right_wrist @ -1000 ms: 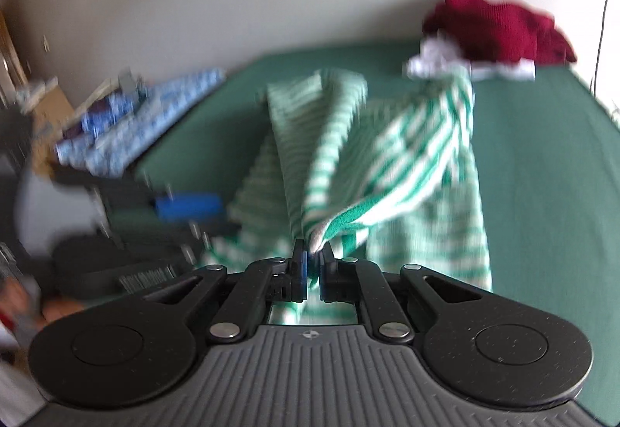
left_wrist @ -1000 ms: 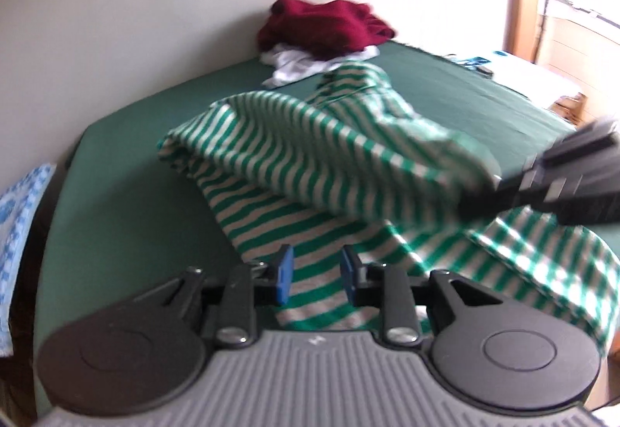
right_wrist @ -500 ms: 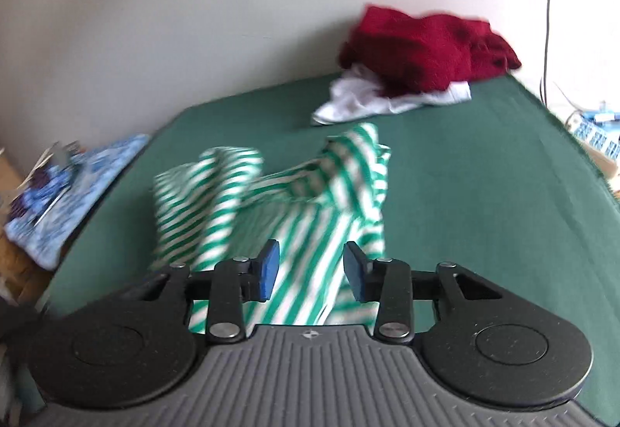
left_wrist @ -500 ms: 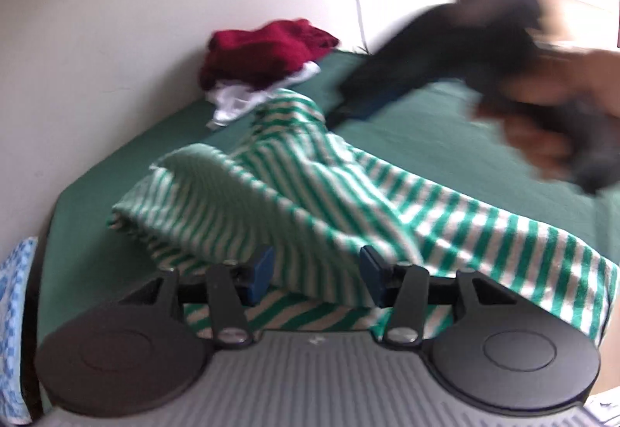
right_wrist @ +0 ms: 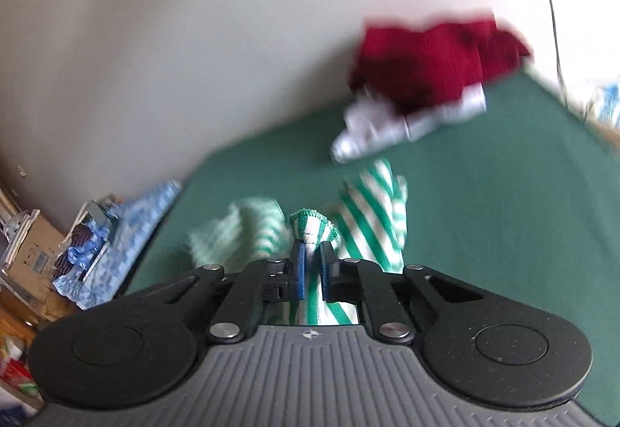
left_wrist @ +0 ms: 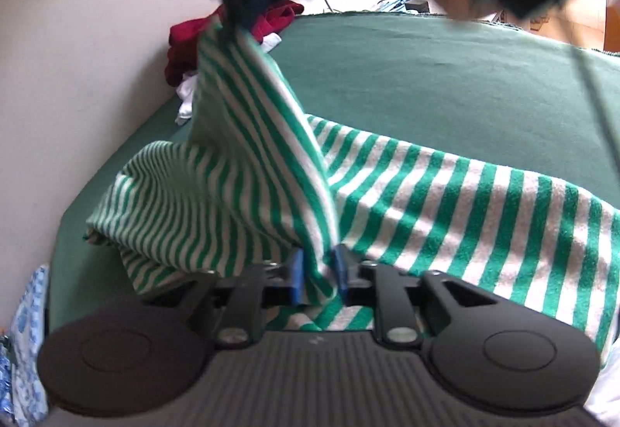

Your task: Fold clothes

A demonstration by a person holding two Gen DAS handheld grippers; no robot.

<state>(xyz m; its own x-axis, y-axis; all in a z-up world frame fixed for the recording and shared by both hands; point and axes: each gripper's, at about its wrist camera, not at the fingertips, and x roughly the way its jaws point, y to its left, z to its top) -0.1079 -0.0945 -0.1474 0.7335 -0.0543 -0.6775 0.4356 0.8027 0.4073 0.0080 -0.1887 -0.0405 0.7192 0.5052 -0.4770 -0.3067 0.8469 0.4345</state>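
While tong-pinched — striped shirt (left_wrist: 445, 194) taut, upward-slanting.

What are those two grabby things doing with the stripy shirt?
A person is folding laundry with a gripper in each hand. Both grippers are pinching the green-and-white striped garment: the left gripper has a fold near the bottom, and the right gripper holds a bunched edge up in the air. The rest of it lies on the green cover. A dark red garment and a white one wait by the wall.
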